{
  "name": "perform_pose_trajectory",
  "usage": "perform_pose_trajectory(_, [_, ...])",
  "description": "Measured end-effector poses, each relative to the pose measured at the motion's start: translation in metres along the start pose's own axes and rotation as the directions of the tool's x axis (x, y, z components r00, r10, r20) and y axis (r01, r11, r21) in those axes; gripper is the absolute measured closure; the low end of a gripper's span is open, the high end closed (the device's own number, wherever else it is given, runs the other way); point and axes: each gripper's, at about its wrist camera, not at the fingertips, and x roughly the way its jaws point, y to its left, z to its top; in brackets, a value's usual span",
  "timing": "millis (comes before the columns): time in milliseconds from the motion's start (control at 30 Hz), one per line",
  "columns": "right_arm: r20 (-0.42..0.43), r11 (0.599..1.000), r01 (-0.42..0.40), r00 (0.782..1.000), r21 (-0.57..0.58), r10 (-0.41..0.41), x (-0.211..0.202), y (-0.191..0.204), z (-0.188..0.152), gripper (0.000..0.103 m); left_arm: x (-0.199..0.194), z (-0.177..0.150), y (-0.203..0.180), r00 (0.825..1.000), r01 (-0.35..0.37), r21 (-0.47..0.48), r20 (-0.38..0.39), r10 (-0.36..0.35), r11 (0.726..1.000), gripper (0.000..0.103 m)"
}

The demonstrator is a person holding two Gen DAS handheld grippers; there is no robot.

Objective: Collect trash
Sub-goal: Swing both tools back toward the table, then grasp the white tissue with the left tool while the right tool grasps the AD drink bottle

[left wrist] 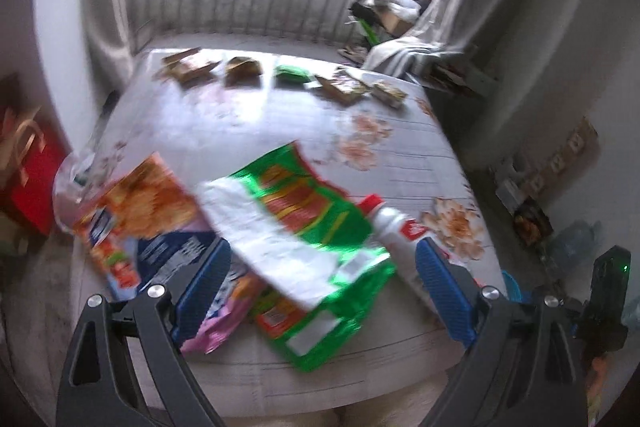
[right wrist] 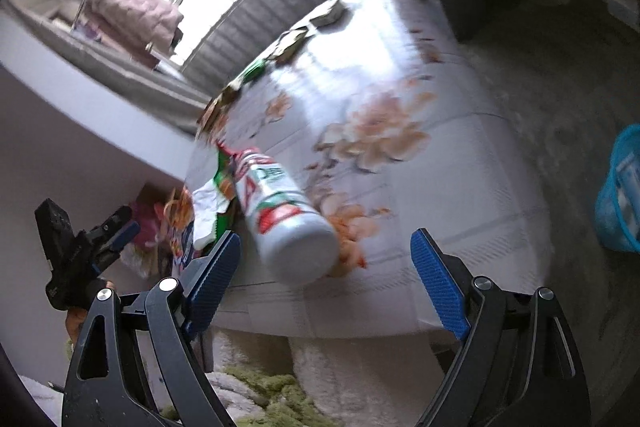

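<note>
Trash lies at the near edge of a floral-cloth table (left wrist: 280,123): a green foil snack bag (left wrist: 320,223), an orange cracker box (left wrist: 136,211), a pink wrapper (left wrist: 216,331) and a white bottle with a red cap (left wrist: 396,227). My left gripper (left wrist: 320,291) is open, its blue pads either side of the green bag, just above it. My right gripper (right wrist: 326,283) is open near the table edge, with the lying bottle (right wrist: 284,215) just left of its centre. The left gripper shows in the right wrist view (right wrist: 80,251), the right one in the left wrist view (left wrist: 604,307).
Several brown and green packets (left wrist: 288,75) line the table's far edge. A blue plastic basket (right wrist: 620,191) stands on the floor to the right. A red bag (left wrist: 28,163) sits on the floor left. Clutter and draped cloth (left wrist: 404,27) lie beyond the table.
</note>
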Motion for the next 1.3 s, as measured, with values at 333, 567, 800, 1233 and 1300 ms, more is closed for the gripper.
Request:
perform_pose_trajectory(333, [-0.038,0.993,0.044,0.998,-0.111,-0.048,0.035,0.049,0.023,0.02,0.016,-0.006,0.042,0.994,0.107,-0.076,0.005,-0.107,0.991,0.012])
perform_pose_trajectory(567, [-0.075,0.989,0.073,0.994,-0.13,-0.083,0.06,0.062,0.03,0.02,0.051,-0.005,0.057,0.985,0.154,-0.141,-0.055,-0.163,0.978,0.033])
perform_pose_trajectory(800, [-0.082,0.986,0.093,0.991,-0.139,-0.105,0.072,0.063,0.038,0.02,0.086,-0.003,0.075,0.972,0.178,-0.243,-0.105,-0.209,0.954,0.056])
perform_pose_trajectory(1233, [-0.115,0.939,0.15,0.974,-0.309,-0.194,0.098,0.094,0.043,0.02,0.09,-0.002,0.076,0.982,0.101,-0.216,-0.133,-0.132,0.971,0.07])
perform_pose_trajectory(1300, [-0.121,0.929,0.149,0.972,-0.339,-0.201,0.103,0.099,0.042,0.02,0.082,-0.001,0.077,0.988,0.085,-0.199,-0.113,-0.109,0.976,0.07])
